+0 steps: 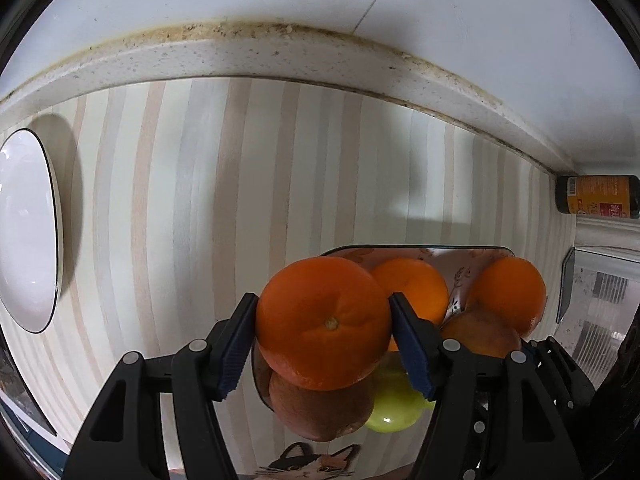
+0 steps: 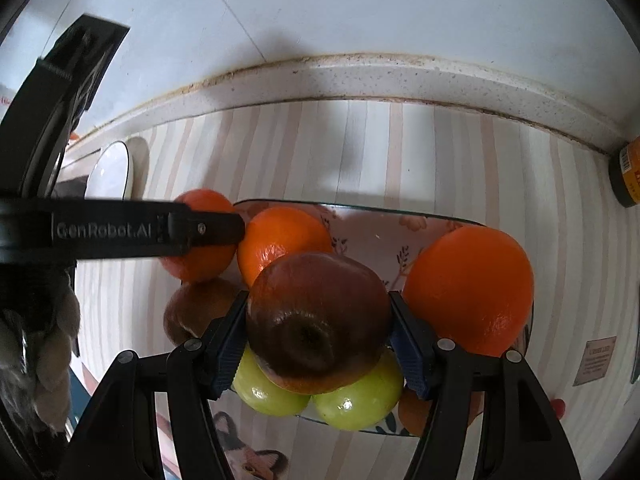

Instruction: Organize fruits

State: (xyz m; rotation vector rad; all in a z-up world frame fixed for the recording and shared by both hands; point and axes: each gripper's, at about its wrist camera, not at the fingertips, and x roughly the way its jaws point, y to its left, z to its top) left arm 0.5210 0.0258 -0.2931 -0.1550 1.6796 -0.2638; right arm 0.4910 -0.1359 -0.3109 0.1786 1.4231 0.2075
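My left gripper (image 1: 323, 334) is shut on an orange (image 1: 323, 322) and holds it above the left end of a patterned fruit plate (image 1: 460, 254). In the left wrist view the plate holds two more oranges (image 1: 416, 286), a red apple (image 1: 320, 412) and a green apple (image 1: 394, 404). My right gripper (image 2: 318, 334) is shut on a dark red apple (image 2: 318, 320) above the same plate (image 2: 424, 226), over two green apples (image 2: 358, 402). The left gripper's arm (image 2: 120, 230) and its orange (image 2: 204, 256) show at the left of the right wrist view. Oranges (image 2: 470, 288) and another red apple (image 2: 192, 310) lie around.
An empty white oval plate (image 1: 28, 232) with a dark rim sits on the striped mat at the far left, also in the right wrist view (image 2: 110, 178). A dark bottle with an orange label (image 1: 598, 200) stands at the right by the backsplash. The stone ledge (image 1: 280, 58) and wall run behind.
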